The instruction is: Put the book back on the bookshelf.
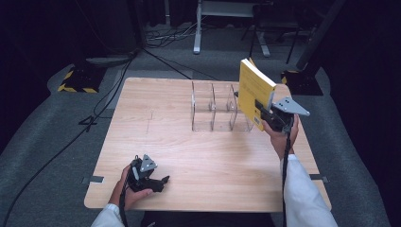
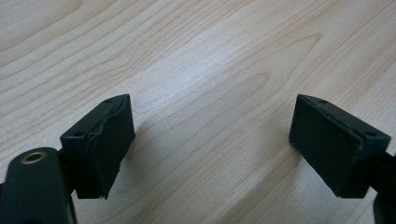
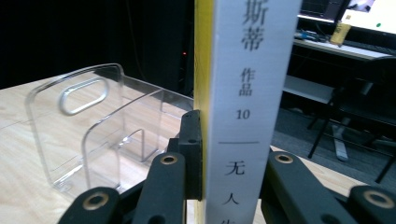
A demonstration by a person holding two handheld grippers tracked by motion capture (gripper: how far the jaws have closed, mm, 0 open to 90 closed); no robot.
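Observation:
A yellow book [image 1: 254, 90] with a white spine [image 3: 247, 93] is held upright in the air at the right of the table, my right gripper [image 1: 268, 116] shut on its lower part. In the right gripper view the jaws clamp both covers of the book, spine toward the camera. Just left of the book stands a clear acrylic rack [image 1: 215, 106] with several upright dividers [image 3: 74, 121]. Near the table's front left edge my left gripper [image 1: 158, 182] rests low over the bare wood, its fingers [image 2: 100, 142] wide apart with nothing between them.
The light wooden table [image 1: 189, 156] has free room across its middle and left. Beyond its far edge lie black cables, a yellow-and-black striped base [image 1: 78, 80] and metal stand legs on grey floor. A desk with monitors [image 3: 345, 28] stands behind the book.

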